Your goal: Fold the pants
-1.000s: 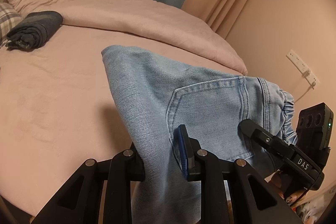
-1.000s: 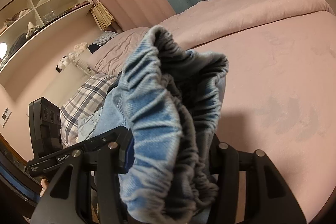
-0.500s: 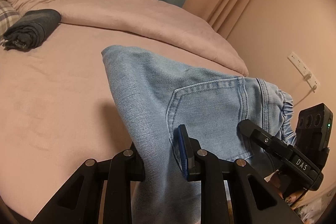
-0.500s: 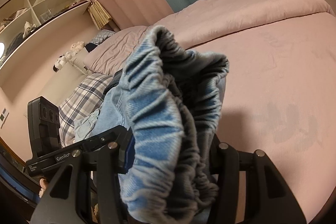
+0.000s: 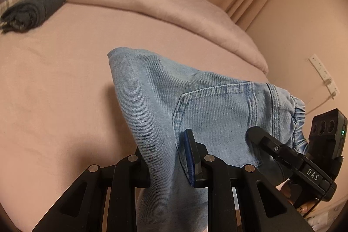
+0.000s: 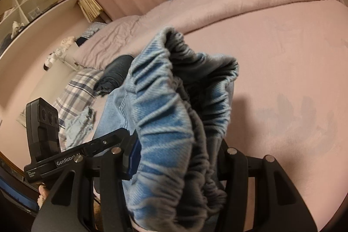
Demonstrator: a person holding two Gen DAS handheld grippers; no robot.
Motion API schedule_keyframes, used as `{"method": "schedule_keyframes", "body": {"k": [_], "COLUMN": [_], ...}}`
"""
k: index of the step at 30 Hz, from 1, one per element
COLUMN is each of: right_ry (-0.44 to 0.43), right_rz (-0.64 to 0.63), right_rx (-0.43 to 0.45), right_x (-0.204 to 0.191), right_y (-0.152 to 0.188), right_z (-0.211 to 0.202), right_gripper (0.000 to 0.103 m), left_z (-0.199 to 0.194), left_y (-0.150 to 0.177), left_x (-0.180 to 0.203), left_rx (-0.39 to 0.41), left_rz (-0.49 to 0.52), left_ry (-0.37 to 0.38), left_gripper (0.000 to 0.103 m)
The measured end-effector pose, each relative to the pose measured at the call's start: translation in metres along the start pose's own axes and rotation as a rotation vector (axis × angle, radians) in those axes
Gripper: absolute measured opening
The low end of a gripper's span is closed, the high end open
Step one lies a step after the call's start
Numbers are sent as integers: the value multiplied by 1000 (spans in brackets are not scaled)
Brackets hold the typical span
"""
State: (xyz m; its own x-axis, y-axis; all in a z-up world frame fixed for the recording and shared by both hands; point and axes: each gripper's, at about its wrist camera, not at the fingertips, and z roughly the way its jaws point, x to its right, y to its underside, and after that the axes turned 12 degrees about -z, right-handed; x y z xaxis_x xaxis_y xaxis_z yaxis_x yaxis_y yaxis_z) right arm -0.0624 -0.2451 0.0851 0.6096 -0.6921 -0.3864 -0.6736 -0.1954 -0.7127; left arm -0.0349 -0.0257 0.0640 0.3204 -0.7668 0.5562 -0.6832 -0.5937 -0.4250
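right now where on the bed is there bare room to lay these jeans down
Bare sheet lies between the jeans and the rolled dark garment, up to the duvet. Crowded by the plaid pillow.

The left gripper (image 5: 167, 158) is clamped on a fold of the light blue jeans (image 5: 195, 101), and the denim hangs down between its two black fingers (image 5: 193, 158). The back pocket (image 5: 217, 121) of the jeans faces the camera. To the right of the jeans, the right gripper (image 5: 261, 142) grips the elastic waistband (image 5: 298, 121). Behind the jeans lies the pink bed sheet (image 5: 54, 90). Far left of the jeans, a dark rolled garment (image 5: 32, 10) rests on the sheet, beside the pink duvet (image 5: 152, 1).
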Motion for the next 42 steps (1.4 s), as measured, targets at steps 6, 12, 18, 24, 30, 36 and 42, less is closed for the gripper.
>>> {"method": "schedule_keyframes", "body": {"k": [6, 12, 18, 24, 30, 36, 42], "right_ry": [3, 88, 123, 215, 342, 446, 405], "right_rz": [55, 84, 95, 52, -27, -120, -137], "right_rx": [-73, -177, -185, -166, -176, -106, 18], "right_x": [15, 25, 31, 25, 15, 3, -11], "right_y": [9, 22, 29, 37, 38, 29, 20], "right_z": [26, 51, 56, 51, 35, 1, -40], "right_gripper": [53, 61, 66, 73, 84, 89, 98], "left_z": [21, 30, 29, 10, -17, -62, -94], "left_y": [7, 16, 23, 35, 52, 60, 62], "left_x": [-18, -35, -52, -59, -55, -46, -26], "left_rx": [-64, -92, -82, -43, 25, 128, 276], "left_rz": [-34, -51, -77, -89, -49, -19, 22], "left_ry": [-27, -48, -68, -79, -161, -146, -230], "left_gripper": [22, 23, 37, 46, 51, 85, 98]}}
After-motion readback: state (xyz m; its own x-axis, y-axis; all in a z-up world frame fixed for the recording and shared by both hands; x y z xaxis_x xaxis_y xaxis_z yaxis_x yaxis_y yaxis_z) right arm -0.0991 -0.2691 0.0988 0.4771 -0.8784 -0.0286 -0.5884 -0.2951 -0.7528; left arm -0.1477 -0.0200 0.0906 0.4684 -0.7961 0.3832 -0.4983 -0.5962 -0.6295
